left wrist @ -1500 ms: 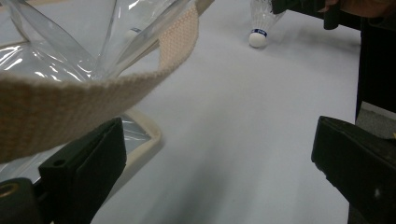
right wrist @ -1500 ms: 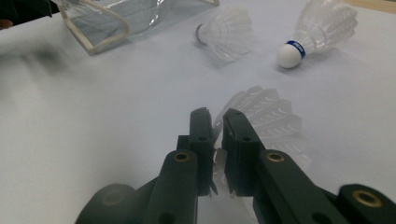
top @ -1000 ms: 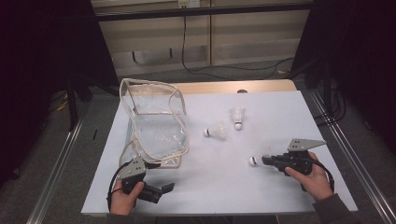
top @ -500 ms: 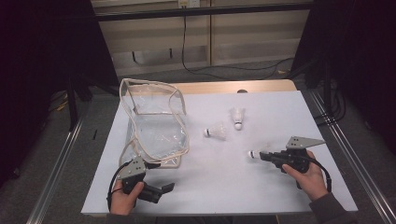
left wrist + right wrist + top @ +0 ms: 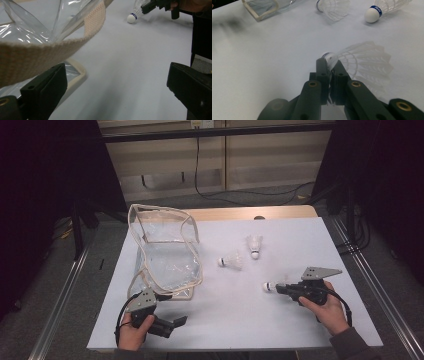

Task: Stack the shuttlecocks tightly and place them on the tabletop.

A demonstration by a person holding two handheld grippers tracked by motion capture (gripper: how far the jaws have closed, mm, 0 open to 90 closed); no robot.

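While clear bag (image 5: 167, 260) holds nothing visible | right claw (image 5: 280, 288) grips shuttlecock (image 5: 270, 286)

Clear plastic bag with woven beige trim (image 5: 167, 252) stood left on the white table (image 5: 225, 320), two white feathered shuttlecocks (image 5: 231, 260) right of it, a third shuttlecock (image 5: 272, 285) nearer, possibly lifted, in the right gripper (image 5: 285, 288).

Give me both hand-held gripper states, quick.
Left hand-held gripper: open, holding nothing.
Right hand-held gripper: shut on the shuttlecock, gripping its feather skirt.
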